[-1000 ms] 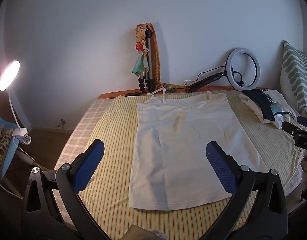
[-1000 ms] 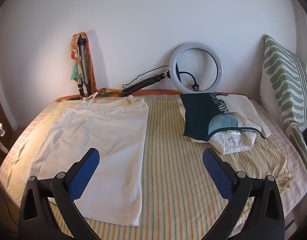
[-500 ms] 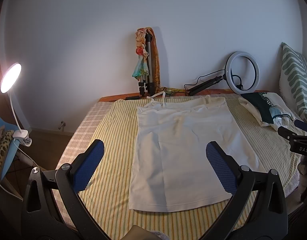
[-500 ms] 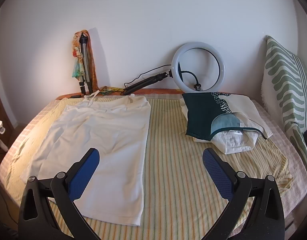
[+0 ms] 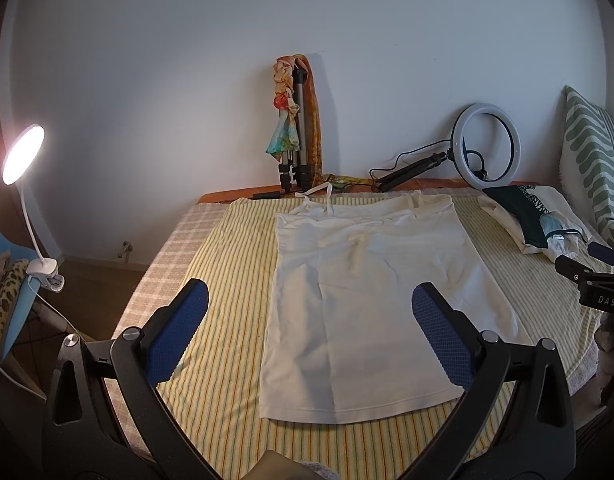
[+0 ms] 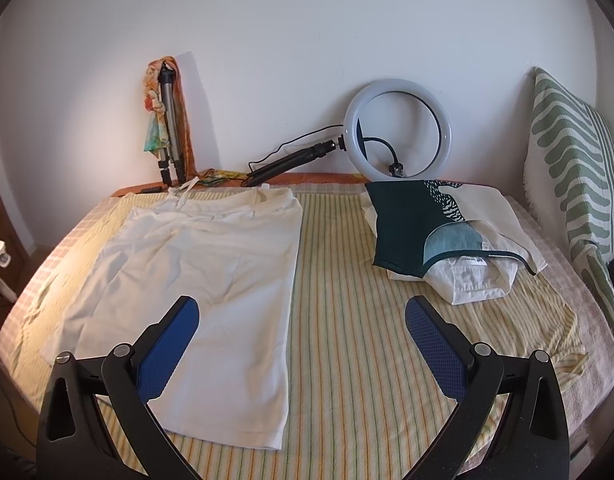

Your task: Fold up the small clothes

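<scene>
Left wrist view took in the bed (image 5: 235, 264) first, its yellow striped cover (image 6: 347, 320) stretched nearly edge to edge, and nothing on it sat inside a box or basket that could be seen. Spread flat across that cover lay the white camisole (image 5: 371, 296), hem toward the cameras, thin straps (image 5: 327, 196) up at the far edge by the wall, a few soft creases through its middle. Over on the right, just clear of it, sat a small heap of clothes (image 6: 447, 236): a dark green patterned piece draped over pale ones, with a white folded garment (image 6: 471, 280) poking out underneath. A green-and-white pillow (image 6: 575, 168) stood propped at the far right. Against the wall leaned a ring light (image 6: 397, 128) on its black stand, and a folded tripod (image 5: 299, 128) with a colourful scarf (image 5: 285, 120) draped around it. A lit clip lamp (image 5: 23, 156) glowed off the left side of the bed.

And the left gripper (image 5: 310, 306) hung above the near hem, blue pads spread wide, nothing between them. The right gripper (image 6: 301, 320) hovered over the striped cover at the camisole's right edge, jaws just as wide, also empty; its black frame peeked in at the right rim of the left view.

Against the second before, the left view had drifted a touch: the ring light and the heap slid leftward in frame, and the camisole sat a little more central. The garment itself had not moved, and both sets of jaws had kept the same spread.
</scene>
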The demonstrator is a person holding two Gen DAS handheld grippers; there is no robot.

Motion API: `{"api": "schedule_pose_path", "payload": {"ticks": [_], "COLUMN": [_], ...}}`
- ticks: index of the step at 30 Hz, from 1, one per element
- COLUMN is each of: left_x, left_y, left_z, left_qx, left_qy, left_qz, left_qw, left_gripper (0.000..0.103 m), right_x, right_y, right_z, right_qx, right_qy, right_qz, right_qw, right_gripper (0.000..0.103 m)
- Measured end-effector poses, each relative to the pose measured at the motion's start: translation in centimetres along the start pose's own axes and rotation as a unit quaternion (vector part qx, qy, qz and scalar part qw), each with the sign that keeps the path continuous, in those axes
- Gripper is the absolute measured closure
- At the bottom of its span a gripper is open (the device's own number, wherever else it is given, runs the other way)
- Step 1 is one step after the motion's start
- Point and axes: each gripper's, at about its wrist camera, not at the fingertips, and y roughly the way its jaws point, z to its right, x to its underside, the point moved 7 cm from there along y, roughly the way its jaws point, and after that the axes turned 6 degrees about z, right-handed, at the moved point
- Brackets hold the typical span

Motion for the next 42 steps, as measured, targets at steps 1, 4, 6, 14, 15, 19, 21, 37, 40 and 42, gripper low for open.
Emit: {"api": "schedule_pose_path", "payload": {"ticks": [1,4,6,14,15,19,21,37,40,42], "left_x": [0.05,0.07,0.06,-0.04,0.01,0.01,0.01,-0.03,0.04,0.10], "left_y": [0.04,0.01,0.02,-0.03,-0.05,-0.03,-0.02,0.00,-0.01,-0.02], "left_z": [-0.02,0.02,0.00,-0.01,-0.03,-0.06,-0.06,-0.15,-0.13,-0.31], "left_qx": [0.001,0.001,0.001,0.003,0.003,0.003,0.003,0.003,0.003,0.003], "left_qy": [0.000,0.000,0.000,-0.001,-0.001,-0.001,-0.001,-0.002,-0.002,-0.003], "left_qz": [-0.001,0.000,0.000,-0.001,0.000,0.000,-0.001,0.000,-0.001,-0.002], "left_qw": [1.0000,1.0000,1.0000,1.0000,1.0000,1.0000,1.0000,1.0000,1.0000,1.0000], "left_gripper": [0.000,0.000,0.000,0.000,0.000,0.000,0.000,0.000,0.000,0.000], "right_x": [-0.01,0.00,0.00,0.13,0.14,0.22,0.19,0.17,0.19,0.23], "right_y": [0.00,0.01,0.01,0.12,0.15,0.16,0.17,0.26,0.28,0.32], "right_z": [0.02,-0.01,0.00,-0.20,-0.21,-0.24,-0.23,-0.38,-0.40,-0.47], "right_qx": [0.001,0.001,0.001,-0.001,-0.001,-0.002,-0.002,-0.003,-0.002,-0.004], "right_qy": [0.000,0.000,-0.001,-0.004,-0.004,-0.004,-0.004,-0.004,-0.004,-0.004], "right_qz": [0.000,0.000,0.000,-0.001,-0.002,-0.003,-0.003,-0.004,-0.004,-0.005], "right_qw": [1.000,1.000,1.000,1.000,1.000,1.000,1.000,1.000,1.000,1.000], "right_gripper": [0.000,0.000,0.000,0.000,0.000,0.000,0.000,0.000,0.000,0.000]}}
